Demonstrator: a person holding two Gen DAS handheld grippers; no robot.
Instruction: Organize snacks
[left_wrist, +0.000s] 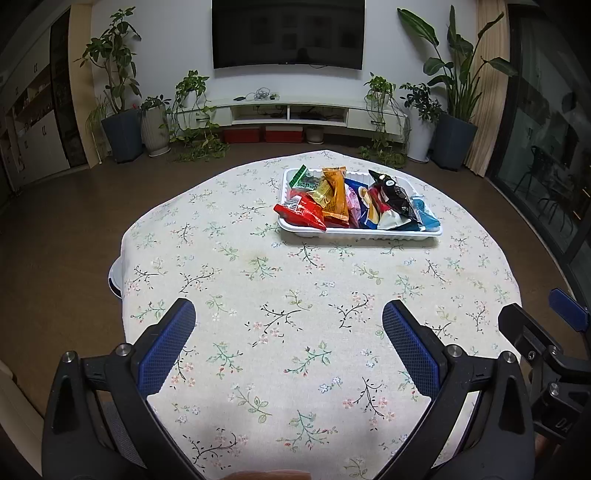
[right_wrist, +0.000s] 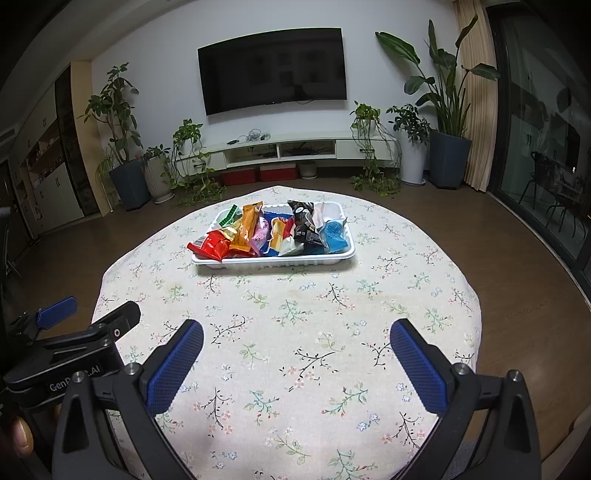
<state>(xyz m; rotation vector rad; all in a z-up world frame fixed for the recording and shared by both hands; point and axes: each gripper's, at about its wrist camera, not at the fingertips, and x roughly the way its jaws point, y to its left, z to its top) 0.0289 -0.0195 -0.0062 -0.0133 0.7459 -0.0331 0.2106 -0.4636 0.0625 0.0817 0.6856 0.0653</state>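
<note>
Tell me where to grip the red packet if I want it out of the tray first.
Take the red packet by its corner that overhangs the tray's near-left rim, coming from the near left with the left gripper. That end sticks out free, while its other end seems tucked under the orange packet.

My left gripper (left_wrist: 288, 317) and my right gripper (right_wrist: 295, 336) are black with blue cross-hatched pads (left_wrist: 168, 347). The tablecloth (left_wrist: 258, 295) is cream, scattered with pink flowers on dark and green sprigs. At twelve o'clock the white tray (right_wrist: 273, 261) holds a red packet (right_wrist: 212, 247), an orange packet (right_wrist: 245, 229), a green packet (right_wrist: 229, 216), a pink one (right_wrist: 261, 232), a black packet (right_wrist: 303, 221) and a blue packet (right_wrist: 336, 236).
</note>
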